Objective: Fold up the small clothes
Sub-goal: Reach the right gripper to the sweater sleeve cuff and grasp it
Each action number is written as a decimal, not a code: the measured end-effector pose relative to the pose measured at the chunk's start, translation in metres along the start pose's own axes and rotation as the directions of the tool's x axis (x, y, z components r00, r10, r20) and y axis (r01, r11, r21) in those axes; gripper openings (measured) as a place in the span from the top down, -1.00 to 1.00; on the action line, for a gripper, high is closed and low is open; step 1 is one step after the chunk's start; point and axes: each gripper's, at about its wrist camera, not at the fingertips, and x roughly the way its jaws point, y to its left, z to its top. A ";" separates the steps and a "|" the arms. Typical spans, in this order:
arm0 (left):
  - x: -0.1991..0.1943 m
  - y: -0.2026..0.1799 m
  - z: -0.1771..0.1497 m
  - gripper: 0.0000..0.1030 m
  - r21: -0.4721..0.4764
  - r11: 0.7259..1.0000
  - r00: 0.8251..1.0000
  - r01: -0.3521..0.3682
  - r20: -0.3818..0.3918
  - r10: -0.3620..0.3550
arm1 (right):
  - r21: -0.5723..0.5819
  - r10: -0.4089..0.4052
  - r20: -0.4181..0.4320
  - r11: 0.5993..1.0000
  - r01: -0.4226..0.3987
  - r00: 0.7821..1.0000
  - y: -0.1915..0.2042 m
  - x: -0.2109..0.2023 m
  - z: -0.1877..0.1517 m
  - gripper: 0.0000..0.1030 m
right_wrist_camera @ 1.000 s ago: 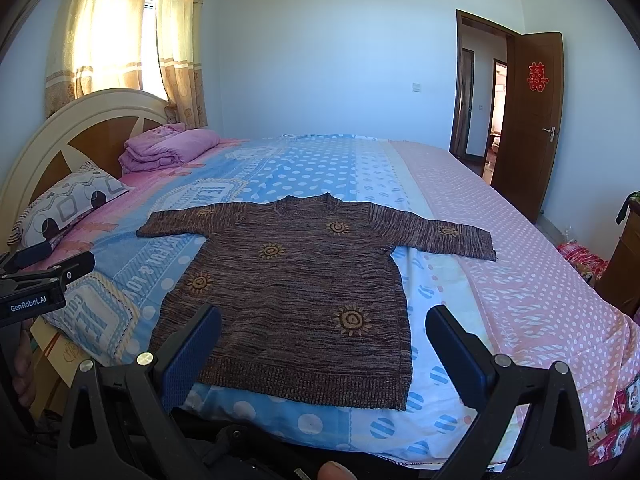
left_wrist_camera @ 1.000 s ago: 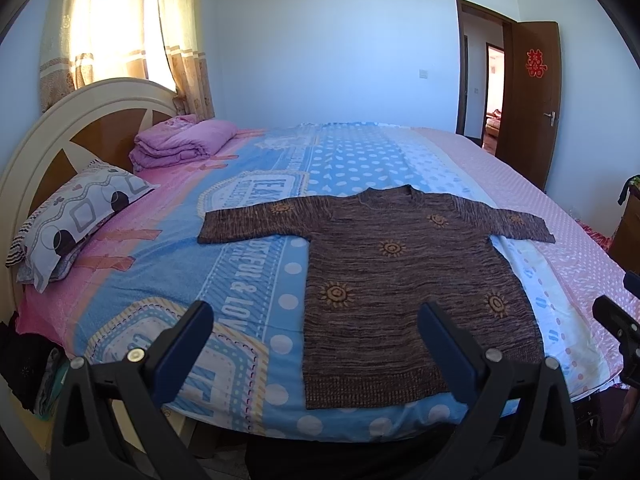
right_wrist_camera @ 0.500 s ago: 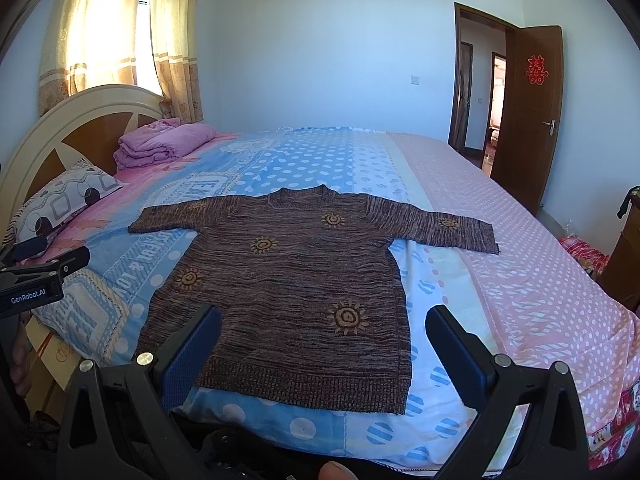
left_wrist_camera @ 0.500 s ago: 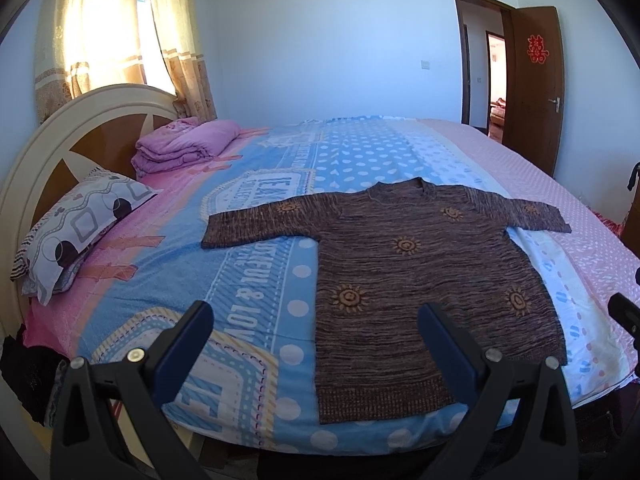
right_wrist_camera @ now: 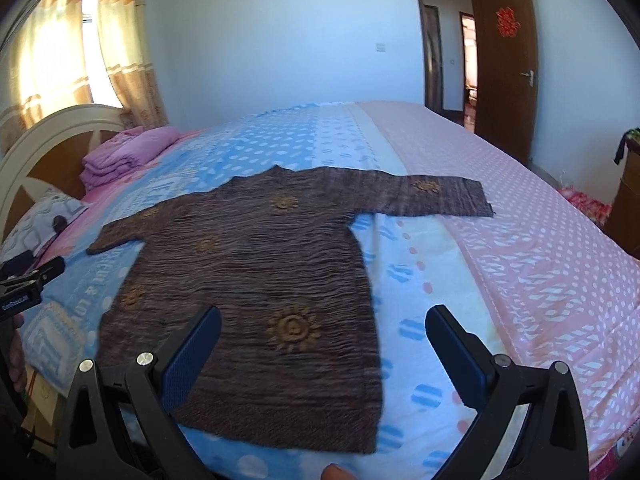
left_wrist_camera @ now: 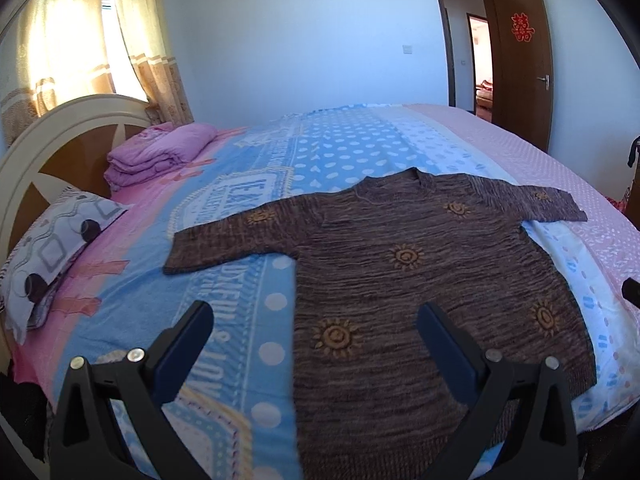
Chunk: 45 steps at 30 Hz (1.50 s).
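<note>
A small brown knitted sweater [left_wrist_camera: 400,280] with orange sun motifs lies flat on the bed, sleeves spread to both sides, hem toward me. It also shows in the right wrist view [right_wrist_camera: 260,280]. My left gripper [left_wrist_camera: 316,332] is open and empty, hovering over the hem's left part. My right gripper [right_wrist_camera: 324,336] is open and empty, hovering over the hem's right part. The left gripper's body [right_wrist_camera: 28,284] shows at the left edge of the right wrist view.
The bed [left_wrist_camera: 224,280] has a blue, pink and white patterned sheet. A folded pink blanket [left_wrist_camera: 156,156] and a grey patterned pillow [left_wrist_camera: 56,240] lie by the headboard [left_wrist_camera: 60,136] at left. An open brown door [left_wrist_camera: 520,60] stands at the back right.
Both grippers have moved forward and closer over the bed, so the sweater looks larger and its hem sits between the fingers. Both stay open.
</note>
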 end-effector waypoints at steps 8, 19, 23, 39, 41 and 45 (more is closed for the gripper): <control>0.074 -0.018 0.030 -1.00 0.031 0.999 0.998 -0.040 -0.038 0.041 | 0.097 -0.091 -0.065 0.991 0.097 0.994 -0.075 0.065 0.041 -0.98; 0.163 -0.031 0.054 -1.00 0.004 0.997 0.991 -0.080 -0.107 0.080 | 0.179 -0.225 -0.166 0.951 0.254 0.960 -0.177 0.155 0.090 -0.95; 0.182 -0.039 0.061 -1.00 0.016 0.995 0.990 -0.099 -0.099 0.100 | 0.193 -0.234 -0.210 0.942 0.275 0.949 -0.205 0.185 0.106 -0.40; 0.222 -0.033 0.068 -1.00 0.045 0.985 0.977 -0.169 -0.126 0.173 | 0.299 -0.200 -0.307 0.908 0.294 0.930 -0.269 0.263 0.137 0.23; 0.224 -0.031 0.066 -1.00 0.035 0.983 0.974 -0.181 -0.134 0.185 | 0.272 -0.194 -0.323 0.918 0.287 0.926 -0.266 0.267 0.139 0.54; 0.223 -0.025 0.062 -1.00 0.000 0.988 0.975 -0.156 -0.157 0.154 | 0.238 -0.165 -0.338 0.938 0.254 0.927 -0.254 0.265 0.151 0.85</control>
